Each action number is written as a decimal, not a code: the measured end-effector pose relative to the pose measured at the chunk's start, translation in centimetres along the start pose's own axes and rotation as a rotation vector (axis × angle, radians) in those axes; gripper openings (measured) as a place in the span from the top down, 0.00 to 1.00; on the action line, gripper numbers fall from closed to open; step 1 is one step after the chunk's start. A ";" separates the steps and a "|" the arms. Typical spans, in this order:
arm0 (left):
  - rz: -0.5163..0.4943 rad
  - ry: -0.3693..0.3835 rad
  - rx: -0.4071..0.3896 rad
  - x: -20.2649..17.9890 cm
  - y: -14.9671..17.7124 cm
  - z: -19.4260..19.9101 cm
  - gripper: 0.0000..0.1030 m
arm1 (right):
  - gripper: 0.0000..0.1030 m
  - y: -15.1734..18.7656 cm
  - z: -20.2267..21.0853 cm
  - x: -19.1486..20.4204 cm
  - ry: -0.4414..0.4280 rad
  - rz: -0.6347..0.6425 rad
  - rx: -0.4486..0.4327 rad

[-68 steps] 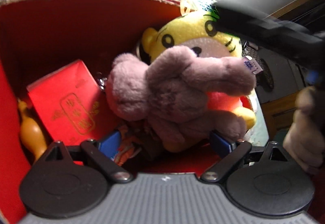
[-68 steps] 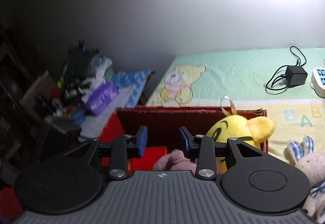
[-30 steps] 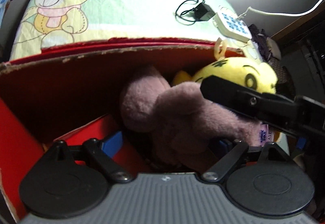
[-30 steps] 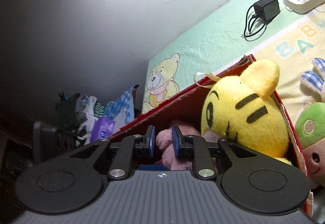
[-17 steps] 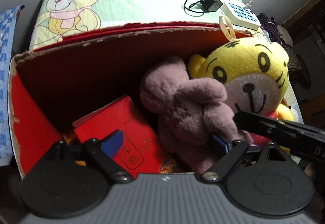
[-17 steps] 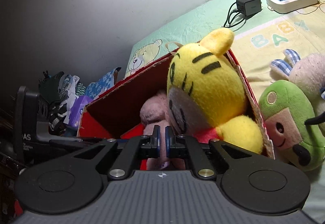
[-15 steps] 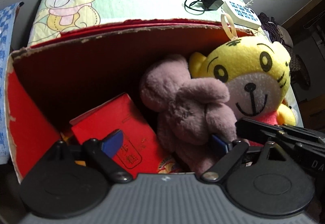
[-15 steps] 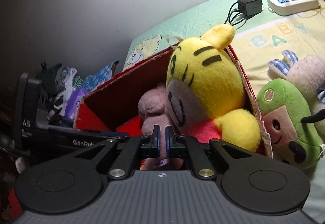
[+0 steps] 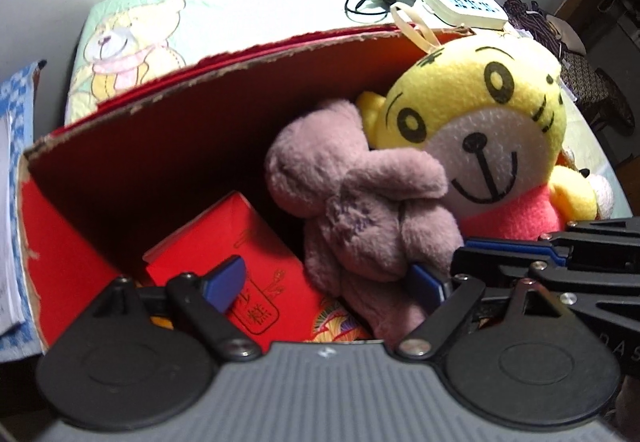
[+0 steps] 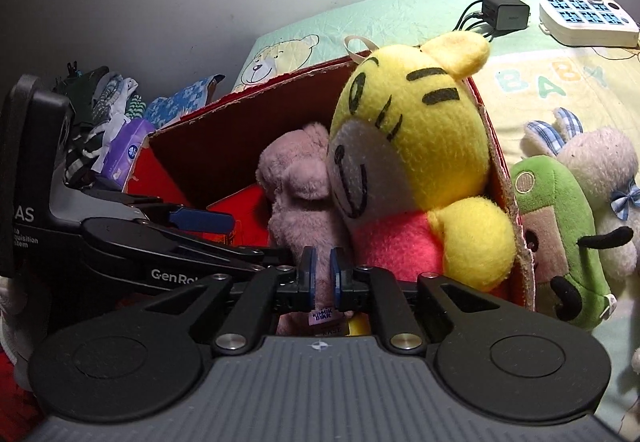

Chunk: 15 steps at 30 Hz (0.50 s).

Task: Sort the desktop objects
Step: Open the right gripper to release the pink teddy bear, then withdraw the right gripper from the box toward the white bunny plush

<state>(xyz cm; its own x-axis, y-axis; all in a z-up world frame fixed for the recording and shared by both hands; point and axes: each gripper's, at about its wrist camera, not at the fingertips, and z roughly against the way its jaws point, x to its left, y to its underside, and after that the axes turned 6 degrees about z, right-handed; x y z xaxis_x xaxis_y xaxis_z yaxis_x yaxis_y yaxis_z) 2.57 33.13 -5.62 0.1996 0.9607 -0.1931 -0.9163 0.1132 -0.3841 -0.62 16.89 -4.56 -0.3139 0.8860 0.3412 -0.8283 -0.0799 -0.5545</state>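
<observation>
A mauve plush bear (image 9: 360, 201) sits in the red cardboard box (image 9: 168, 145), leaning on a yellow tiger plush (image 9: 480, 113) at the box's right end. A red printed packet (image 9: 224, 242) lies left of the bear. My left gripper (image 9: 326, 280) stands open over the box, with the bear's lower body against its right finger. My right gripper (image 10: 322, 278) is shut on the bear's lower part, pink fabric and a tag showing between its pads. In the left wrist view the right gripper (image 9: 464, 248) comes in from the right. The left gripper's blue pad (image 10: 200, 219) shows in the right wrist view.
Outside the box's right wall lie a green plush (image 10: 556, 238) and a beige bunny plush (image 10: 600, 169) on the quilt (image 10: 400, 17). A white power strip (image 10: 588, 17) and black charger (image 10: 504, 11) sit at the back. Clothes and a purple pack (image 10: 128, 149) are piled left.
The right gripper's fingers have gone from open to shut on the bear and dropped to the box's near edge. The left gripper stays open; its view has pulled back slightly.
</observation>
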 end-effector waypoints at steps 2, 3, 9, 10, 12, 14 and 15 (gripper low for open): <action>0.021 -0.011 0.010 -0.1 -0.4 -0.3 0.16 | 0.92 0.0 -0.1 -0.3 0.008 -0.014 -0.016; 0.030 -0.013 0.011 -0.1 -0.5 -0.3 0.16 | 0.92 0.0 -0.1 -0.3 0.011 -0.023 -0.027; 0.034 -0.050 -0.009 -0.5 -0.4 -0.3 0.13 | 0.94 0.7 0.2 0.0 0.025 0.001 -0.088; 0.034 -0.055 -0.012 -0.5 -0.3 -0.3 0.12 | 0.94 0.8 0.3 0.0 0.025 0.005 -0.093; 0.031 -0.064 -0.021 -0.6 -0.2 -0.4 0.12 | 0.95 0.8 0.3 0.1 0.033 0.018 -0.100; 0.024 -0.075 -0.029 -0.8 -0.2 -0.3 0.12 | 0.95 1.0 0.3 0.1 0.037 0.026 -0.108; 0.021 -0.078 -0.032 -0.8 -0.2 -0.3 0.12 | 0.95 1.0 0.3 0.1 0.038 0.028 -0.111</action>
<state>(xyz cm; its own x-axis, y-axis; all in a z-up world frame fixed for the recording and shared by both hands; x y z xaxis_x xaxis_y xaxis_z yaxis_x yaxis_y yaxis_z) 2.67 32.24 -5.70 0.1513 0.9798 -0.1308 -0.9083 0.0856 -0.4096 -1.60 16.77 -4.87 -0.3166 0.9010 0.2965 -0.7622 -0.0556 -0.6449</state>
